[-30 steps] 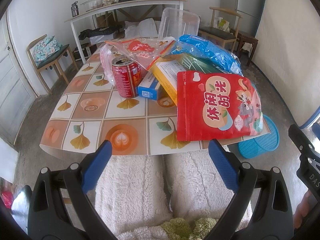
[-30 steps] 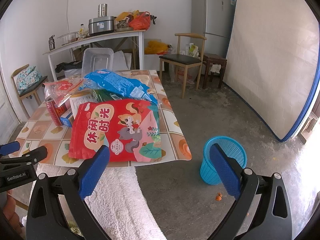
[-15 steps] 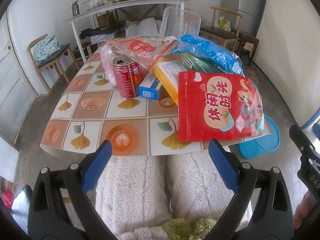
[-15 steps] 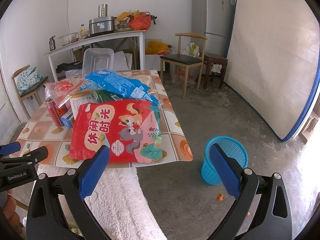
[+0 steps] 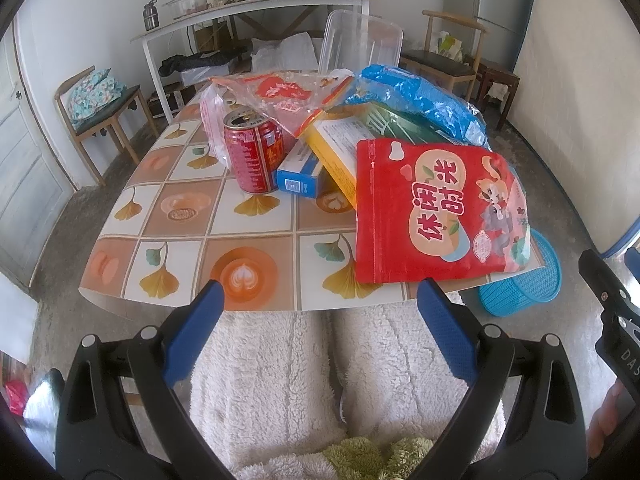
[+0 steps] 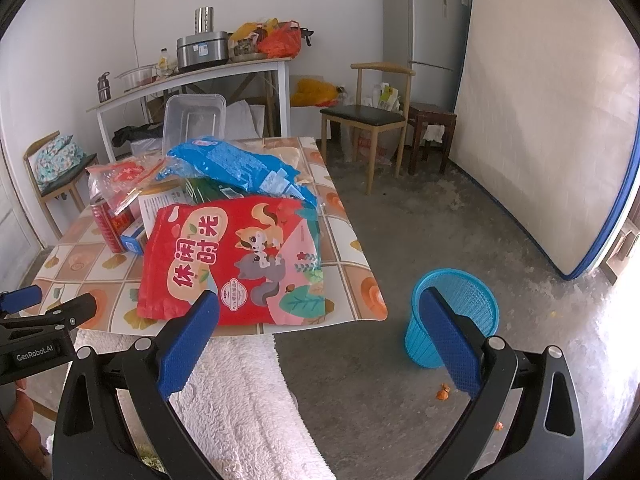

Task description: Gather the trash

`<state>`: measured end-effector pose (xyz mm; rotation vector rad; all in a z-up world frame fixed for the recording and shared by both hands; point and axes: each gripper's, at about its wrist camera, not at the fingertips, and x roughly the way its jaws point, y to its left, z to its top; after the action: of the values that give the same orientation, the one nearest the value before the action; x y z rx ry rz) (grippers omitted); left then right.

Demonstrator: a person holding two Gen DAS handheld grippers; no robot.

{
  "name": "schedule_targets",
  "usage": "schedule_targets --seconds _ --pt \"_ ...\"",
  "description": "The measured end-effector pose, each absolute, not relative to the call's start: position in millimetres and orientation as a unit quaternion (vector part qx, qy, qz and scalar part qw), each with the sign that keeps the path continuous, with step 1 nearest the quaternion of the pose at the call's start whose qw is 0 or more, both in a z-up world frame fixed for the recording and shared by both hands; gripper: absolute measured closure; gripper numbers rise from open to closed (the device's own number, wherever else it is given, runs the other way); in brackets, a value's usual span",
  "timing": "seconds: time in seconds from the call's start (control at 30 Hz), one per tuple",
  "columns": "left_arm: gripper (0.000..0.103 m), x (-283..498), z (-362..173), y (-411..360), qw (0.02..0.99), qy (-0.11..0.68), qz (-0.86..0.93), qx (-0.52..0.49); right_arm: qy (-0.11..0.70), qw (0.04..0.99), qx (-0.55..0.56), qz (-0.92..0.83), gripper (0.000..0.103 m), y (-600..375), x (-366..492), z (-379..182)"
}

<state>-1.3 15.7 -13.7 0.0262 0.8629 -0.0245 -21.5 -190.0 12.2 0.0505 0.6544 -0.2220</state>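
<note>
A pile of trash lies on the low table (image 5: pixel 192 240): a big red snack bag (image 5: pixel 436 208) (image 6: pixel 236 264) at the near right corner, a crumpled blue bag (image 5: pixel 416 100) (image 6: pixel 236 168), a yellow box (image 5: pixel 336 148), a small blue box (image 5: pixel 300 176), a red drink can (image 5: pixel 254 154) (image 6: pixel 106 224) and a clear red-printed wrapper (image 5: pixel 280 96). My left gripper (image 5: pixel 320 328) hovers open before the table's near edge, empty. My right gripper (image 6: pixel 316 336) is open too, held between the table corner and a blue mesh bin (image 6: pixel 456 316) (image 5: pixel 520 284) on the floor.
A person's lap in white fleece (image 5: pixel 332 380) lies under both grippers. A clear plastic tub (image 5: pixel 360 44) stands at the table's far end. Chairs (image 6: pixel 372 116) (image 5: pixel 100 108), a white side table (image 5: pixel 256 12), a fridge (image 6: pixel 424 36) and a leaning mattress (image 6: pixel 548 120) ring the room.
Both views have shifted only slightly; the table and trash look marginally closer. Nothing was taken hold of, and both grippers stay open.
</note>
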Motion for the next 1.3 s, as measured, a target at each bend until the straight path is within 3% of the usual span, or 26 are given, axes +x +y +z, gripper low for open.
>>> schedule_targets --seconds 0.43,0.83,1.3 --pt "0.01 17 -21 44 0.908 0.419 -0.015 -0.017 0.298 0.946 -0.021 -0.126 0.006 -190 -5 5" --pt "0.008 51 -49 78 0.864 0.415 -0.177 -0.223 0.316 0.944 -0.01 -0.097 0.006 -214 35 -15" --pt "0.011 104 -76 32 0.824 0.432 -0.299 -0.211 0.362 0.927 0.01 -0.097 0.006 -225 72 -38"
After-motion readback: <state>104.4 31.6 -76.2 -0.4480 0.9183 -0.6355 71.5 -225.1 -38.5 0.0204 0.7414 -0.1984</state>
